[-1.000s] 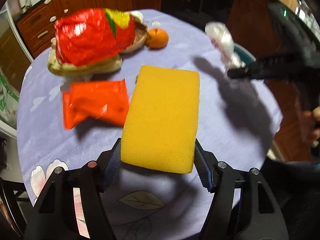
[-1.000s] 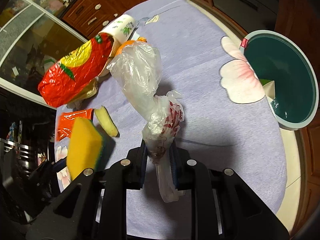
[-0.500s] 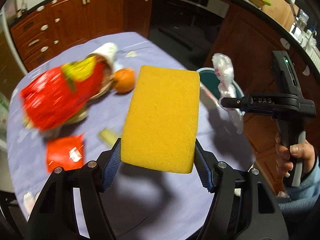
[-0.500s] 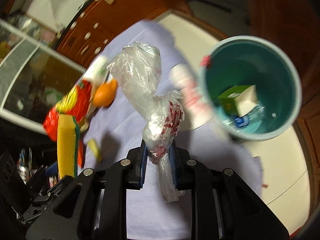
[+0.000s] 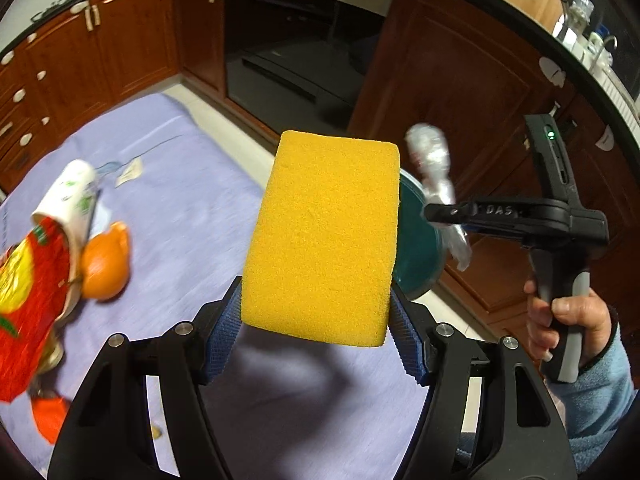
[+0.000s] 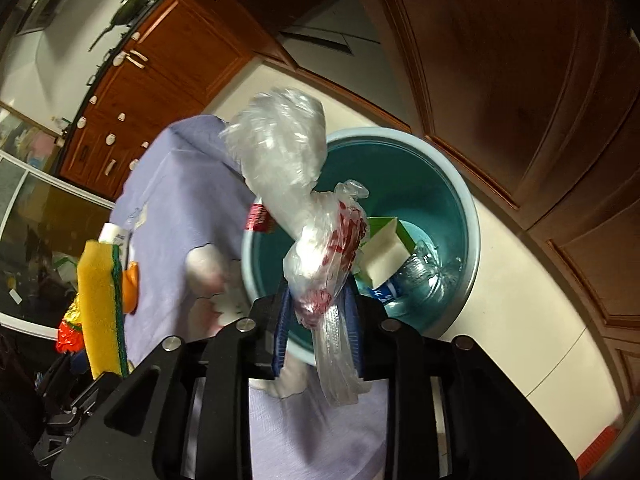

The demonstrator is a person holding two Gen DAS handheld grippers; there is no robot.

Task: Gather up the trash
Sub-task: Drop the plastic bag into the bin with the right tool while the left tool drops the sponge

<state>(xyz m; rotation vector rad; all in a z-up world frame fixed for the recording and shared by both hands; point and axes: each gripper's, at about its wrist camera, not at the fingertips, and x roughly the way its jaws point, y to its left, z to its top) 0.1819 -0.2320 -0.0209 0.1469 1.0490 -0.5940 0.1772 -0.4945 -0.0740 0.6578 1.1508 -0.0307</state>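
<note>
My left gripper is shut on a yellow sponge and holds it above the lilac tablecloth. The sponge also shows at the left of the right wrist view. My right gripper is shut on a crumpled clear plastic bag with red print, held over the teal bin beside the table. In the left wrist view the right gripper and the plastic bag are to the right, with the bin partly hidden behind the sponge.
On the table's left lie a red and yellow snack bag, a white cup, an orange and a red wrapper. The bin holds a green-white carton and a plastic bottle. Wooden cabinets stand behind.
Both grippers have swung right, away from the table's middle. The right gripper carried the plastic bag over the bin's opening. The left gripper still grips the sponge.
</note>
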